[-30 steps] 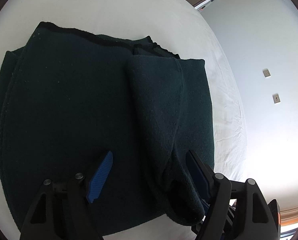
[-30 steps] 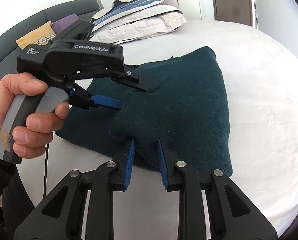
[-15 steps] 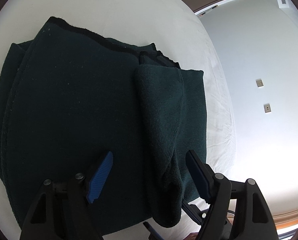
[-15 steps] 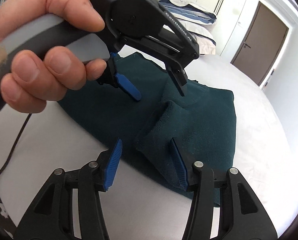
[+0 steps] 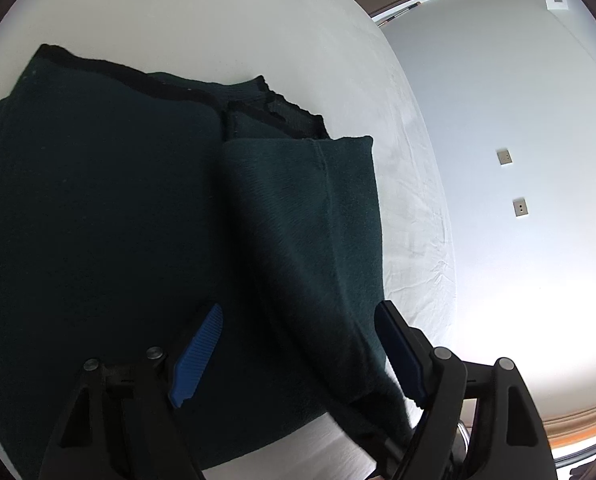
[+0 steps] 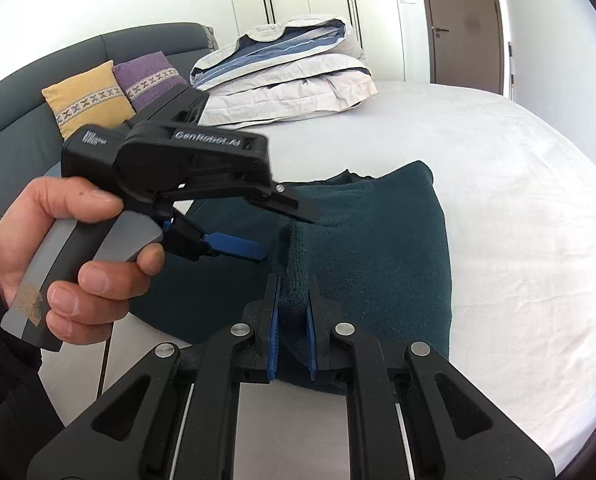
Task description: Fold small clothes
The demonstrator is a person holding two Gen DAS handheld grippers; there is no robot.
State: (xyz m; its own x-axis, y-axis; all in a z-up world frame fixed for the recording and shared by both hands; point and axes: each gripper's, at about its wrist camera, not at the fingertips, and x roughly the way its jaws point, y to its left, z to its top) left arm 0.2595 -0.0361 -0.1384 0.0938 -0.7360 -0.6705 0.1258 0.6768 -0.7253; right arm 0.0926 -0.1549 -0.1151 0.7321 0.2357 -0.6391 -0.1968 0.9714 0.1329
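Fabric of a dark green sweater (image 6: 377, 248) lies spread on the white bed (image 6: 497, 184), partly folded. The right hand-held gripper (image 6: 292, 312) is closed tight on a raised fold at the sweater's near edge, the cloth pinched between its blue pads (image 6: 273, 332). The left hand-held gripper (image 5: 298, 356), held in a bare hand (image 6: 58, 256), hangs over the sweater with its jaws wide apart, a ridge of the cloth below the gap; whether it touches the cloth is unclear. Folded bedding (image 6: 290, 76) and two cushions (image 6: 114, 88) sit farther back.
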